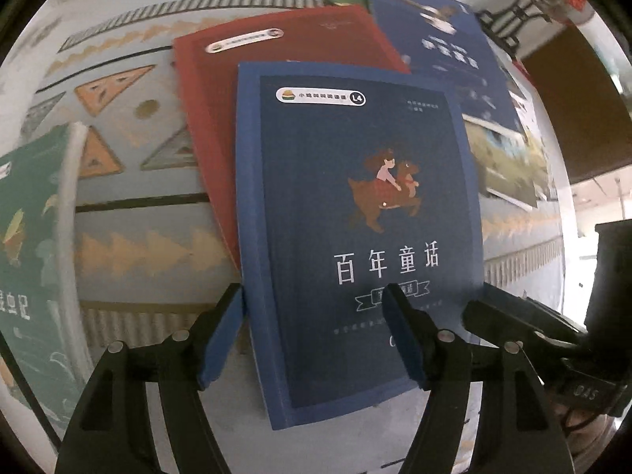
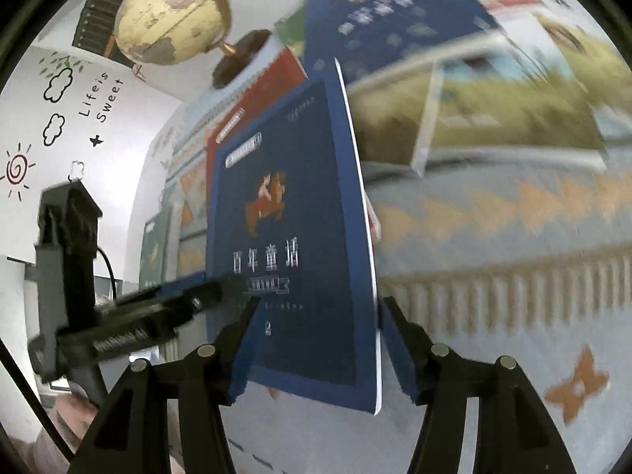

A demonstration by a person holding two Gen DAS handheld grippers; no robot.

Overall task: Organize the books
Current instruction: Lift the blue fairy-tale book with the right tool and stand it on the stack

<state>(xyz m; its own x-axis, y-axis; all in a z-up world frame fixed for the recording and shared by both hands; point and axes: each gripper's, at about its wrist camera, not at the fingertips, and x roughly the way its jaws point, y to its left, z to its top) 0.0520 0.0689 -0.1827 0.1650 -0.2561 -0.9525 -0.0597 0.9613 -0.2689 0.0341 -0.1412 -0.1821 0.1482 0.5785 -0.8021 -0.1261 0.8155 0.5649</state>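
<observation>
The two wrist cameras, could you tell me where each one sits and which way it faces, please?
Left wrist: on the left gripper, facing steeply down at the dark blue book overlapping a red book; the right gripper shows beside it.
Right wrist: on the right gripper, facing down along that book's right edge; the left gripper and a globe show.
Shared: the dark blue book and red book.

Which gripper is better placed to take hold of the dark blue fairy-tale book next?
Probably the left gripper: its open jaws straddle the dark blue book's spine-side edge squarely in a sharp view. The right gripper also straddles the book's page edge, open, but its view is motion-blurred.
</observation>
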